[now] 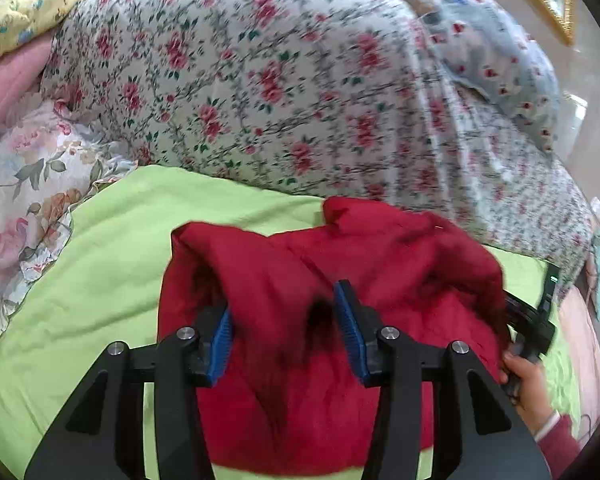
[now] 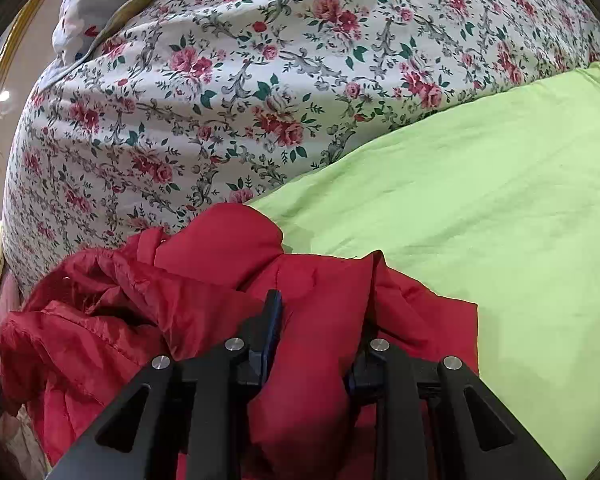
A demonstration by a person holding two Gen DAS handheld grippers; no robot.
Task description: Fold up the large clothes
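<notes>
A red padded jacket (image 1: 300,256) lies bunched on a lime-green sheet (image 1: 112,256). In the left wrist view my left gripper (image 1: 284,312) hovers over the jacket's middle, its blue pads (image 1: 350,332) standing apart and pressing on nothing. In the right wrist view my right gripper (image 2: 320,312) is shut on a thick fold of the red jacket (image 2: 308,360), which bulges between the fingers and hides the right pad. A person's hand (image 1: 526,384) holds that right gripper (image 1: 534,320) at the jacket's right edge in the left wrist view.
A large floral quilt (image 1: 268,80) rises like a wall just behind the jacket. To the left lie a pastel floral cover (image 1: 24,208), a pink cloth (image 1: 8,76) and a yellow cloth (image 1: 24,8). A grey-blue printed pillow (image 1: 496,60) sits at the back right.
</notes>
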